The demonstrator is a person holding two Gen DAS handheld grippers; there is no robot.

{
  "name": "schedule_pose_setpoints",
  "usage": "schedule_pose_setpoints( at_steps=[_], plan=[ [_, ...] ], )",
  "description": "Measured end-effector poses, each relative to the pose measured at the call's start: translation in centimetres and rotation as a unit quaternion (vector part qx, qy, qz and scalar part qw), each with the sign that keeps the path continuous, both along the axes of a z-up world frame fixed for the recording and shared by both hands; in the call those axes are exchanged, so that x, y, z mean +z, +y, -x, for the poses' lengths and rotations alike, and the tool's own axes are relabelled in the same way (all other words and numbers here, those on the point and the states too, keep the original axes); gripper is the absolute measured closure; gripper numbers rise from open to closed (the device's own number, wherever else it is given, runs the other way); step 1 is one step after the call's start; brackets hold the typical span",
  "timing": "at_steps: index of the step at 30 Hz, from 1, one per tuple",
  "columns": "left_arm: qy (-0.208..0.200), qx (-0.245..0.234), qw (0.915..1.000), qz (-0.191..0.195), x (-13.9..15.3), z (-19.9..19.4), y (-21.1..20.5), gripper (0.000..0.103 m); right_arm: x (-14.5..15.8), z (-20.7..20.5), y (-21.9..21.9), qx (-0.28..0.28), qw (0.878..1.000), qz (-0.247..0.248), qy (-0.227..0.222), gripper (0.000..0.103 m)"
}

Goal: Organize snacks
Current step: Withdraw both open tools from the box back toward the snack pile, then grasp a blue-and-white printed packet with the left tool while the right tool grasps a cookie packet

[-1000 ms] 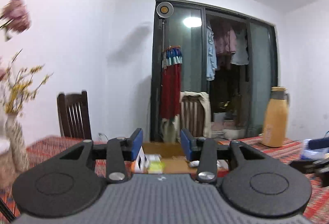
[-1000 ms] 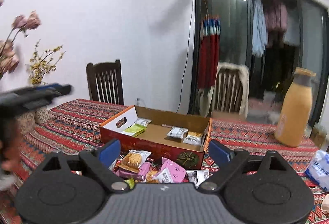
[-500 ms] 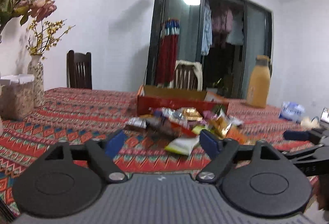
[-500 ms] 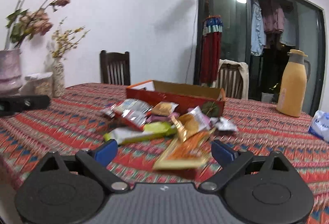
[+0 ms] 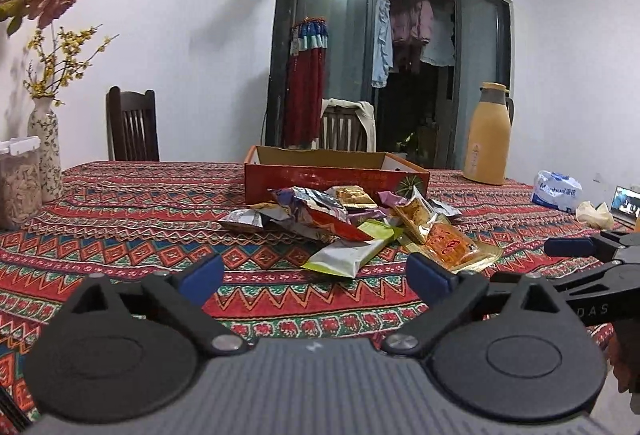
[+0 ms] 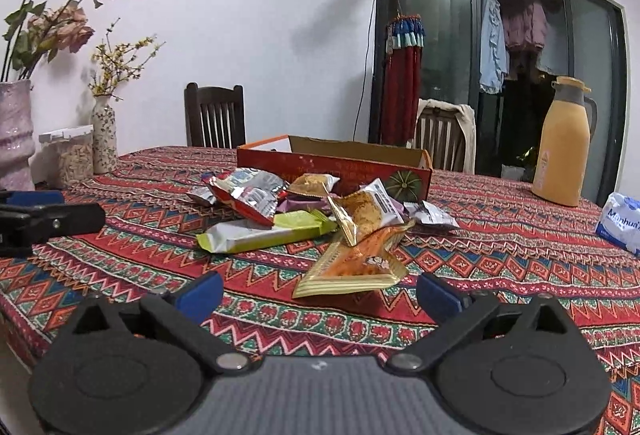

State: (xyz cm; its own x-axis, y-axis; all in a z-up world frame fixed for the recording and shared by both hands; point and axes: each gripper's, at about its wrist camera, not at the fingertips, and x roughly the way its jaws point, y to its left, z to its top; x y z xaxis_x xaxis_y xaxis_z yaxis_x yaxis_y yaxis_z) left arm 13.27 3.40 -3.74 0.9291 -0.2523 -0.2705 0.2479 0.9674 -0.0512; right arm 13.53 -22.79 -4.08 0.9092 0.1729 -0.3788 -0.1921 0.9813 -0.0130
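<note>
Nearest, the left gripper (image 5: 314,277) hangs low over the patterned tablecloth (image 5: 120,235), its blue-padded jaws spreading wider with only bare cloth between them; the right gripper (image 6: 320,293) is likewise widening, nothing pinched, pads clear of everything. Just ahead of the right gripper's jaws, toward the middle of the gap, lies a gold-and-orange snack packet (image 6: 356,263). Ahead of the left gripper's jaws, slightly right of centre, lies a long green-and-silver bar wrapper (image 5: 348,255). Beyond both sits the heap of snack packets (image 6: 304,203), loose on the cloth, touching one another. Behind the heap stands the open red cardboard box (image 5: 336,177). Farther off, right of the jaws, stands a tan thermos jug (image 6: 562,143).
</note>
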Motion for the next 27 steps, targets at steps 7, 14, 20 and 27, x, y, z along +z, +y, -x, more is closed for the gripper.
schedule_pose_setpoints(
  at_steps=[7,14,20,27],
  plan=[
    [0.009,-0.009,0.9999,-0.01,-0.3,-1.9,-0.8,0.001,-0.1,-1.5,-0.7,-0.007,1.0,-0.01,0.007,0.0],
    [0.011,-0.015,0.9996,-0.023,0.1,-4.5,-1.8,0.0,-0.3,-4.0,-1.4,-0.01,0.999,-0.026,0.024,0.002],
    [0.018,-0.027,0.9992,-0.024,0.3,-7.1,-2.6,0.0,-0.1,-6.8,-2.3,-0.009,0.997,-0.066,0.044,0.014],
    [0.054,-0.042,0.9975,-0.02,-0.2,-10.0,-3.2,0.011,-0.1,-10.6,-3.2,-0.013,0.992,-0.106,0.065,0.03]
  ],
)
